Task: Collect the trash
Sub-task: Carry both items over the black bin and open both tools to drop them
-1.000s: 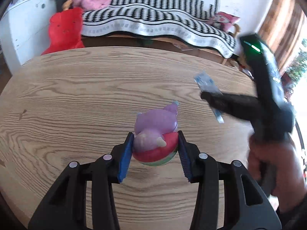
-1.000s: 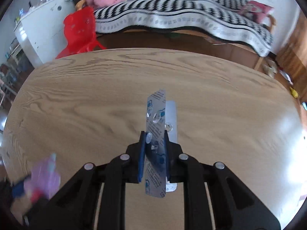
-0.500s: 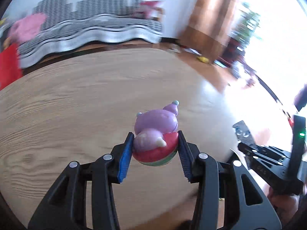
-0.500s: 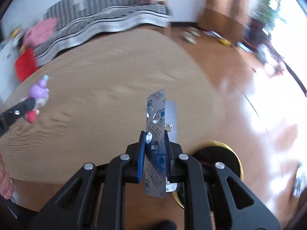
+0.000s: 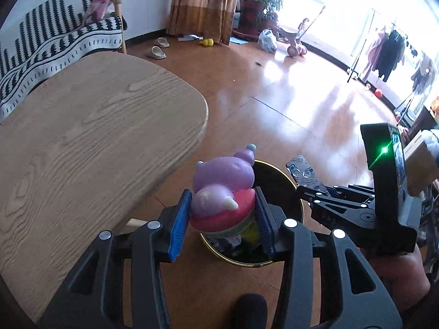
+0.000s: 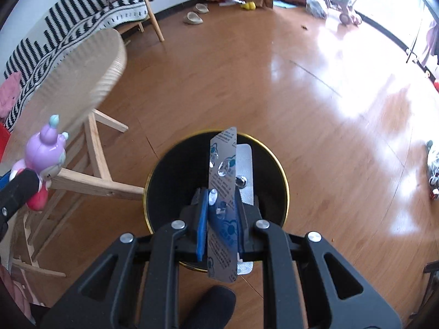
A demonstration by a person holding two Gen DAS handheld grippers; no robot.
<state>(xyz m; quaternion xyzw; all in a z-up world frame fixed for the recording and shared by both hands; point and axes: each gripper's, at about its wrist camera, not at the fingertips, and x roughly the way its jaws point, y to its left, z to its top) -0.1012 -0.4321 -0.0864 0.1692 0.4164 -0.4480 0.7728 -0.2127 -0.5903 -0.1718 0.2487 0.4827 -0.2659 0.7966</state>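
My left gripper [image 5: 222,219] is shut on a purple and pink toy figure [image 5: 222,189], held over the near rim of a black bin with a gold rim [image 5: 297,194] on the floor. In the right wrist view my right gripper [image 6: 221,219] is shut on silver pill blister strips [image 6: 222,170], directly above the bin [image 6: 170,181]. The toy figure [image 6: 45,159] and the left gripper show at the left edge there. In the left wrist view the right gripper [image 5: 303,192] holds the strips [image 5: 303,171] over the bin's far side. Some trash lies inside the bin.
The wooden table [image 5: 82,142] stands left of the bin, its legs [image 6: 93,148] close to the rim. A striped sofa [image 6: 82,19], slippers [image 6: 193,17], a tricycle [image 5: 295,45] and a clothes rack [image 5: 384,52] stand on the shiny wooden floor.
Both grippers swung from above the table to the right and down, over the bin on the floor. Each kept its hold, the left on the toy and the right on the strips.
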